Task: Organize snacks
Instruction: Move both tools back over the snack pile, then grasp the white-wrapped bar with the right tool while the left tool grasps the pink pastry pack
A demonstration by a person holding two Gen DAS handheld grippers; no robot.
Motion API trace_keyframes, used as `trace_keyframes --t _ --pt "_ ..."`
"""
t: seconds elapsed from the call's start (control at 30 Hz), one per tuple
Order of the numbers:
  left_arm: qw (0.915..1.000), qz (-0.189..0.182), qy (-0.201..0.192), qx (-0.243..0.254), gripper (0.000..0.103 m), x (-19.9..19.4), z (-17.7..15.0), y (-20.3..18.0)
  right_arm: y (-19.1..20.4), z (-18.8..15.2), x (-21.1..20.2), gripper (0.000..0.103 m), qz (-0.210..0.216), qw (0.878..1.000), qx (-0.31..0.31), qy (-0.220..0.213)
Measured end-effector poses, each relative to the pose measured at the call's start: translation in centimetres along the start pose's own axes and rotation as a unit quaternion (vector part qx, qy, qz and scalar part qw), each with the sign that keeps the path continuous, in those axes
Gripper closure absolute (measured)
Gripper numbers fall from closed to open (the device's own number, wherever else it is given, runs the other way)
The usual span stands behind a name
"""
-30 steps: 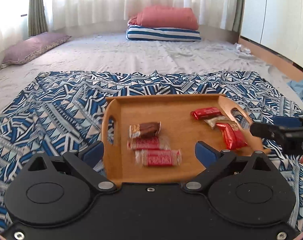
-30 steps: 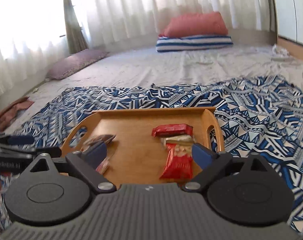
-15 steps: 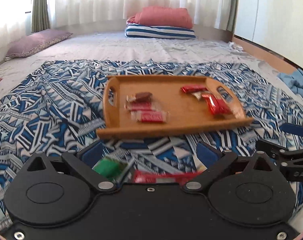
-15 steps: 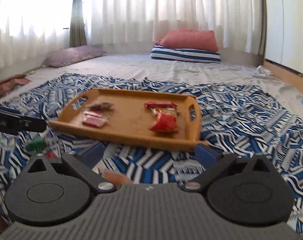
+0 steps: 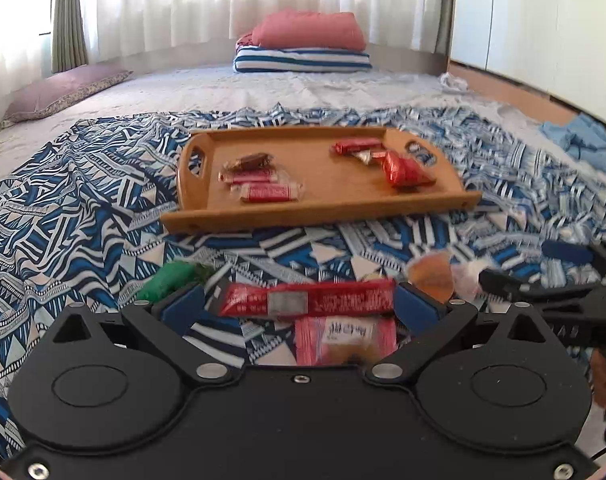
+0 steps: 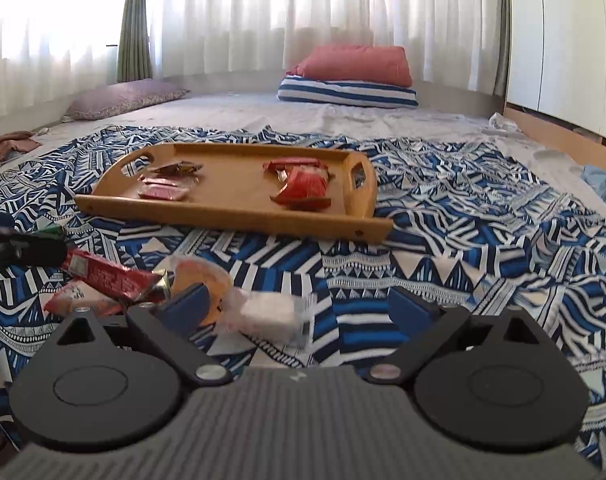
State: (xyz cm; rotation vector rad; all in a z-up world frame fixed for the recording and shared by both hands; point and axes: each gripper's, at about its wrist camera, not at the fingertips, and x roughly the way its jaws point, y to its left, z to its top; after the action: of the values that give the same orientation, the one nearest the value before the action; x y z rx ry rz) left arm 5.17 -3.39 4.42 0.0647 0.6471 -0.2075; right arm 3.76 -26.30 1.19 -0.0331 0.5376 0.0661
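1. Clearly, in the left wrist view, the left gripper (image 5: 299,306) is hovering low over a cluster of loose snacks on the patterned blanket (image 5: 63,216), its jaws spread wide and gripping nothing. A long red bar (image 5: 307,300) is lying crosswise between the blue pads, with a pink packet (image 5: 345,338) just behind it toward 6 o'clock and a green packet (image 5: 169,278) outside the left pad at about 10 o'clock. The wooden tray (image 5: 315,216) is sitting farther off at 12 o'clock, already carrying one group of wrappers on its left half and another on its right. The right gripper (image 5: 543,276) is reaching in from 3 o'clock beside an orange round snack (image 5: 431,276).

2. In the right wrist view, the right gripper (image 6: 299,306) is also standing wide open and empty. A clear-wrapped white snack (image 6: 269,312) is lying between its pads, nearer the left one, with the orange round snack (image 6: 201,276) touching that pad at 10 o'clock.

3. Judging from this, the step in hand is picking the next loose snacks off the blanket. The next move is likely calling for each gripper to settle lower, close across a wrapper's narrow width, then carry it toward 12 o'clock to the matching group.
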Motion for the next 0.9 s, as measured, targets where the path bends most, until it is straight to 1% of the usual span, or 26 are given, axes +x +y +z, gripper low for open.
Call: trace_keyframes --t 0.17,0.4,0.53,0.63,0.77,0.9 --pt "0.9997 0.004 0.019 0.016 0.002 1.2 -1.2 -1.0 0.0 -0.5 0.3 0.002 0.005 1.0 0.006 0.002" --pt "0.9987 -0.002 0.05 0.009 0.003 2.7 -1.7 -1.5 0.2 -0.6 1.2 0.003 0.007 1.0 0.005 0.012" --pt "0.998 -0.008 0.063 -0.002 0.009 3.3 -1.7 -1.4 0.1 -0.6 1.9 0.004 0.005 1.0 0.01 0.022" --pt "0.9972 -0.013 0.072 -0.013 0.011 3.6 -1.7 -1.2 0.1 -0.7 2.3 0.005 0.007 0.999 0.017 0.029" --pt "0.9973 -0.011 0.072 -0.005 0.012 3.8 -1.9 -1.5 0.2 -0.9 2.7 0.007 0.008 0.999 0.02 0.033" --pt "0.9973 -0.015 0.072 -0.003 0.017 3.8 -2.0 -1.5 0.2 -1.0 2.7 0.012 0.014 0.999 0.018 0.036"
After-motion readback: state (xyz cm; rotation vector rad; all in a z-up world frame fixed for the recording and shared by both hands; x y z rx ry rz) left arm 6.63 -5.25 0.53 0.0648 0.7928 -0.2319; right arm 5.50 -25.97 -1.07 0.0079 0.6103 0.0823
